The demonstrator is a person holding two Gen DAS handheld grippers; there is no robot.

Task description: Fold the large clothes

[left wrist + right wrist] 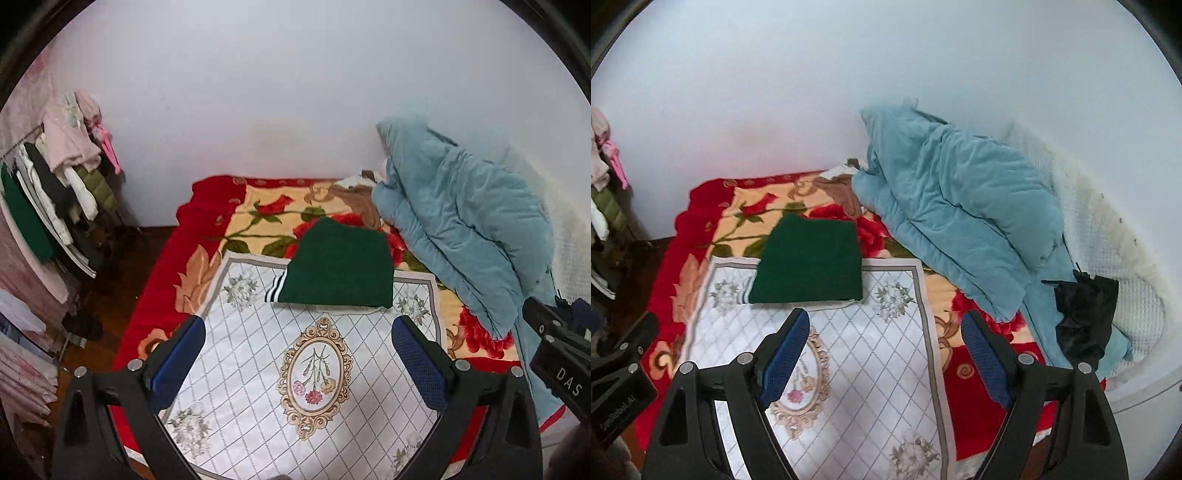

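A dark green garment (338, 271) (810, 260) lies folded into a neat rectangle at the far edge of the white patterned mat (258, 369) (871, 350) on the bed; striped cuffs show at its left side. My left gripper (298, 328) hangs high above the mat, open, with nothing between its blue pads (181, 354). My right gripper (884, 325) is also raised and open, empty, over the mat's right edge. Each gripper's body shows at the side of the other's view.
A red floral blanket (155, 306) (967, 369) covers the bed. A bunched light blue quilt (461, 229) (960, 210) lies at the right against the wall, with a black item (1082, 317) beside it. A rack of hanging clothes (55, 195) stands left of the bed.
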